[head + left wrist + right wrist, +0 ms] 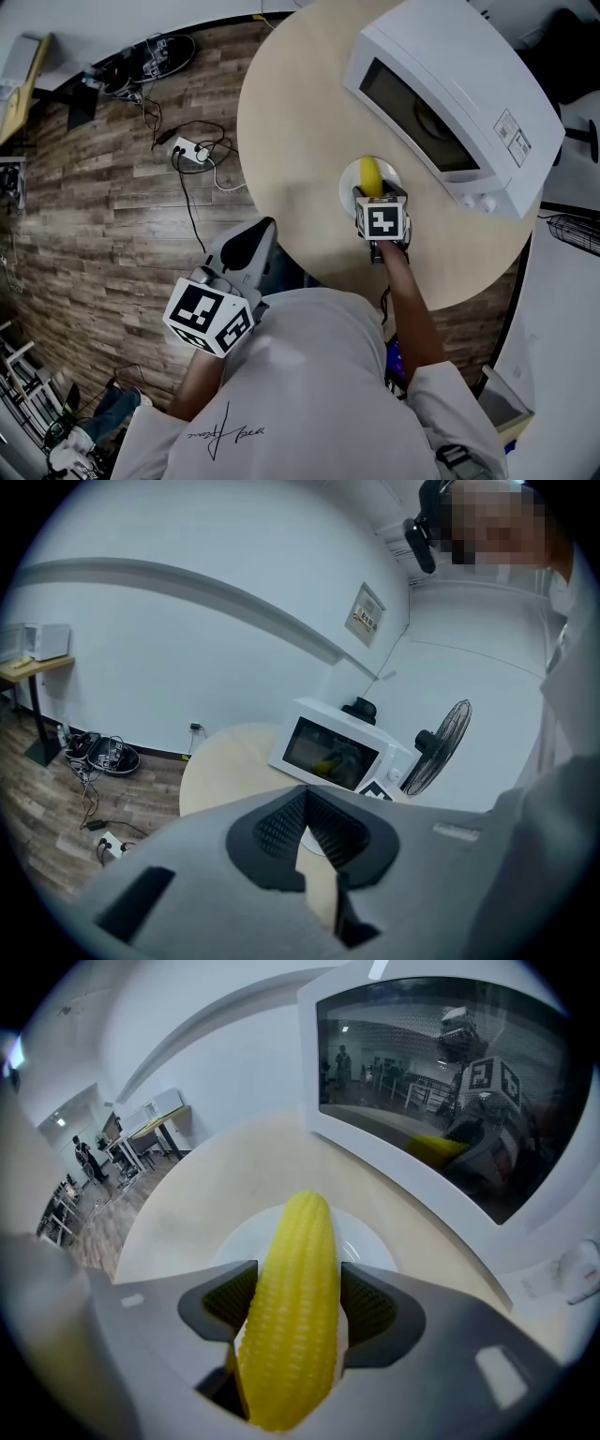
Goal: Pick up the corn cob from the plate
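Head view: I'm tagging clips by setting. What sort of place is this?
Probably an office or lab corner: a white microwave on a round table, a power strip with loose cables on the wood-look floor, and people at desks in the right gripper view.

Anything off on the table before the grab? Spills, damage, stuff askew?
Nothing stands out. The corn cob lies whole on the plate, between the right gripper's open jaws; no spill on the table, microwave door shut.
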The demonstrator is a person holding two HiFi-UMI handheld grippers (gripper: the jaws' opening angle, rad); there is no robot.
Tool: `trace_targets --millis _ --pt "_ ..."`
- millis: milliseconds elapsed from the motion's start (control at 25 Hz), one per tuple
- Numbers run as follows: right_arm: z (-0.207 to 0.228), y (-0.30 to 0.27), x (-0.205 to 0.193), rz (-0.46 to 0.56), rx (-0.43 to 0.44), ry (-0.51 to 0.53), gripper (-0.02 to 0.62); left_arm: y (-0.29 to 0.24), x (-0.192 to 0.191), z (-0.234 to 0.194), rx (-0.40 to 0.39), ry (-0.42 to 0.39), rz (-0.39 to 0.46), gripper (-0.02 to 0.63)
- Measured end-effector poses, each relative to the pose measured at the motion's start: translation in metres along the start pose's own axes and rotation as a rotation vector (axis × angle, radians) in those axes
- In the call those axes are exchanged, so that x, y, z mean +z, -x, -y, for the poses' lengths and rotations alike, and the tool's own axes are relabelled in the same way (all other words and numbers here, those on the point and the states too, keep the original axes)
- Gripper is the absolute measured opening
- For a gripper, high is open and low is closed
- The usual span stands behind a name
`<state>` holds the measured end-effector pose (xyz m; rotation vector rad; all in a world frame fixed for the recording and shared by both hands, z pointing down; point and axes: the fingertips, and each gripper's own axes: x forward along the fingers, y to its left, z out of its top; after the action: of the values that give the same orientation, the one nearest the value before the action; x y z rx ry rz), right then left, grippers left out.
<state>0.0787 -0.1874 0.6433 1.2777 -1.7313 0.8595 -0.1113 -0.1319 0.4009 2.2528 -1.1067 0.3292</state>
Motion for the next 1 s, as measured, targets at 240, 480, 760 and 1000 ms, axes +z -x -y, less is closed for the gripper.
trace_targets --millis 240,480,760,1000 --pt "0.002 0.002 0.0 -0.002 -0.013 0.01 0.275 0.004 0.0 0.003 0.002 -0.004 0.008 -0.009" --pt "0.002 0.003 0.001 -0.001 -0.018 0.011 0.275 0.008 0.0 0.004 0.004 -0.005 0.018 -0.009" --pt "0.002 0.005 -0.002 -0.008 -0.017 0.003 0.273 0.012 0.0 0.008 0.003 -0.011 0.026 -0.009" --pt "0.004 0.006 -0.006 -0.011 -0.005 -0.004 0.272 0.014 0.0 0.01 0.006 -0.013 0.032 -0.009"
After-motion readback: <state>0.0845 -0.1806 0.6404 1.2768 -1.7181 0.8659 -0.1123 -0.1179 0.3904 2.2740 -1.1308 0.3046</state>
